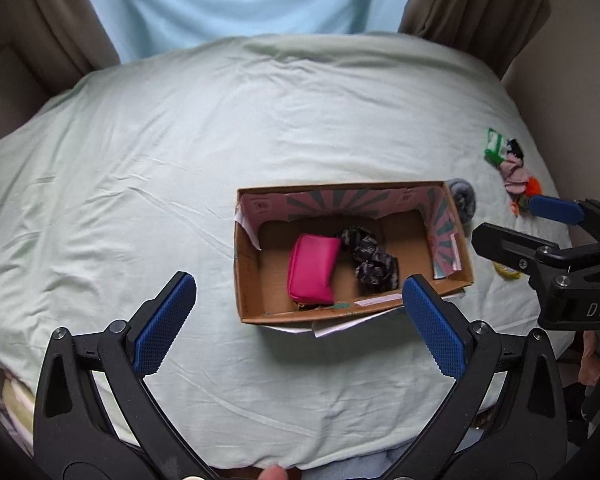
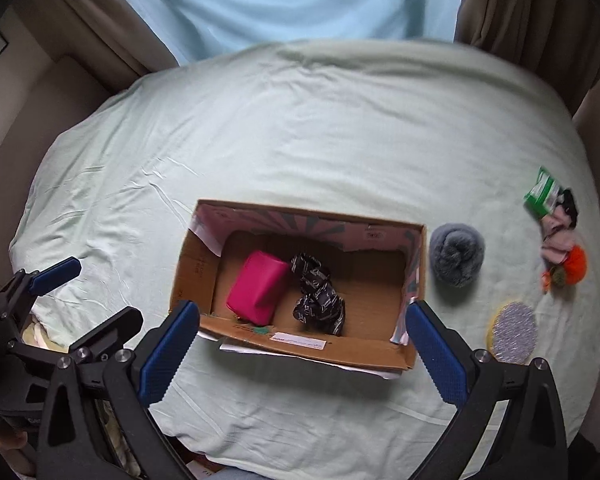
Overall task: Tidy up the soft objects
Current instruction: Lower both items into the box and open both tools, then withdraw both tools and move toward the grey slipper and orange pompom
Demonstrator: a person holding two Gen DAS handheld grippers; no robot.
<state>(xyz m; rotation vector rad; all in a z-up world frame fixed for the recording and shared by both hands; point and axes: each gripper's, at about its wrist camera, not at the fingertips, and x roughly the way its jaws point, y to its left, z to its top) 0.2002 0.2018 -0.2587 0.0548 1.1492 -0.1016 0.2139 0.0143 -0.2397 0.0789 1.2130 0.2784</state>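
An open cardboard box (image 1: 456, 240) (image 2: 414, 264) sits on the pale green bed. In it lie a pink pouch (image 1: 312, 272) (image 2: 256, 294) and a black patterned cloth (image 1: 370, 260) (image 2: 318, 294). A grey fluffy roll (image 2: 456, 256) (image 1: 462, 196) lies just right of the box. Further right lie a round sponge (image 2: 514, 332), an orange pompom thing (image 2: 572, 264), a pink cloth (image 2: 558, 232) (image 1: 514, 172) and a green packet (image 2: 542, 192) (image 1: 496, 144). My left gripper (image 1: 300, 312) is open and empty above the box's near edge. My right gripper (image 2: 302, 334) is open and empty over the box front.
The bed sheet (image 1: 180, 160) spreads wide to the left and behind the box. Brown curtains (image 1: 60, 20) and a light blue window panel stand at the bed's far side. The right gripper also shows at the right edge of the left wrist view (image 1: 512, 220).
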